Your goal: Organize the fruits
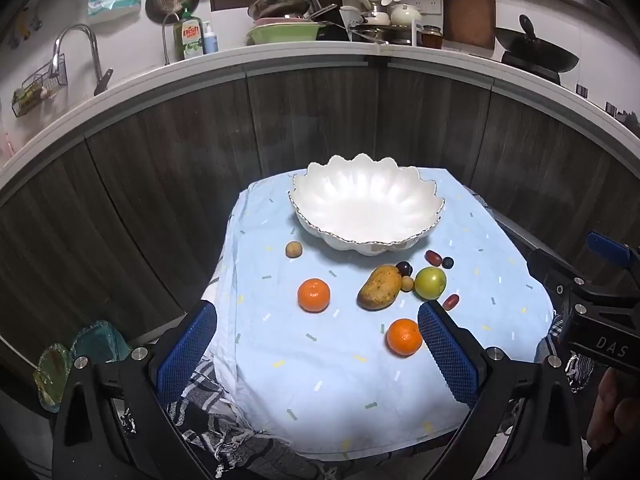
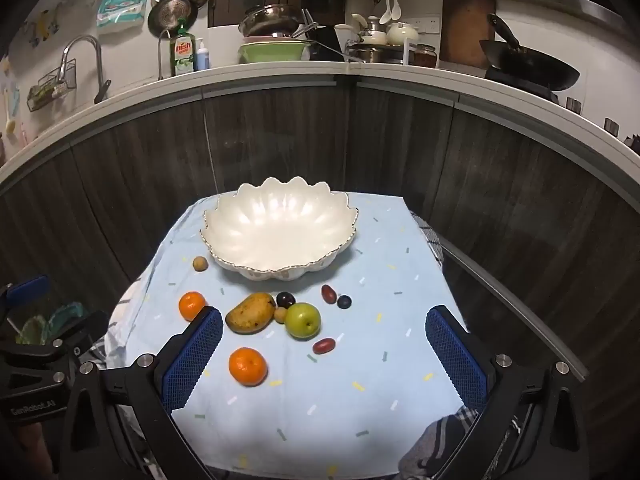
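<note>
A home kitchen: along the counter (image 2: pixel 280 70) stand a faucet (image 2: pixel 86 60), dish soap (image 2: pixel 182 54), stacked pans (image 2: pixel 272 20) and a wok (image 2: pixel 528 68).

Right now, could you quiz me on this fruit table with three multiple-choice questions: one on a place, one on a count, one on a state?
1. Where is the mango?
A. in the bowl
B. on the cloth before the bowl
C. on the counter

2. How many tangerines lie on the cloth?
A. one
B. two
C. four

3. The scalloped white bowl is:
A. empty
B. full of fruit
C. upside down

Answers:
1 B, it lies beside the green apple.
2 B, one behind, one nearer.
3 A, only bare white inside shows.
</note>
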Demonstrator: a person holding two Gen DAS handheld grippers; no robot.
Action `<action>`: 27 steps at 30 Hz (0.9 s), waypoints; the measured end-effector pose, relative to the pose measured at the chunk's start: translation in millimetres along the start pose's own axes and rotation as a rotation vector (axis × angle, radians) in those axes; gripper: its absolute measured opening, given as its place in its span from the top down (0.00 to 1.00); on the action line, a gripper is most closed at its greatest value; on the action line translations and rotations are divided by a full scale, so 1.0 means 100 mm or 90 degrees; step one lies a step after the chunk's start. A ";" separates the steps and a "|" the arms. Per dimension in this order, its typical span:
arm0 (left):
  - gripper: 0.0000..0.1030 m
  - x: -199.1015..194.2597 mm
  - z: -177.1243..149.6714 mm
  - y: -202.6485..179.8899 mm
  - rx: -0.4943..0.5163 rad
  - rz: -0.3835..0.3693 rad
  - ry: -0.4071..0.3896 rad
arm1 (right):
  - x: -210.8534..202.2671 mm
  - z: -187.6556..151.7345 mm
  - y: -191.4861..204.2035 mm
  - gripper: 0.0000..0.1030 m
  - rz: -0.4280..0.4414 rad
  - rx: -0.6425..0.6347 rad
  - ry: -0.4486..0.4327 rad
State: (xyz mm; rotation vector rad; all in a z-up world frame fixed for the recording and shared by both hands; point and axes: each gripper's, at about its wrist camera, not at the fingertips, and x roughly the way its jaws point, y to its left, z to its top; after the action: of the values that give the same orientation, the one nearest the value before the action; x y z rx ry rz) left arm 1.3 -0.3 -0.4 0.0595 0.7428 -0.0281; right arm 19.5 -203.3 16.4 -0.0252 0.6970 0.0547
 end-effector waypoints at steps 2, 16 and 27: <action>0.01 -0.05 -0.02 -0.01 0.004 0.003 -0.014 | 0.00 0.00 0.01 0.00 -0.001 0.000 -0.002; 0.01 -0.12 -0.02 0.00 0.009 0.006 -0.025 | -0.06 0.00 -0.05 0.00 0.003 0.009 -0.007; 0.01 -0.15 0.00 0.00 0.008 0.010 -0.032 | -0.11 0.02 -0.06 0.00 0.001 0.018 -0.008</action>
State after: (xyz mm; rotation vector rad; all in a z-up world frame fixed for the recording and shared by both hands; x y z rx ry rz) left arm -9.9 0.2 10.3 0.0772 0.6921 -0.0190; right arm 12.7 -210.2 25.0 0.0027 0.6854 0.0459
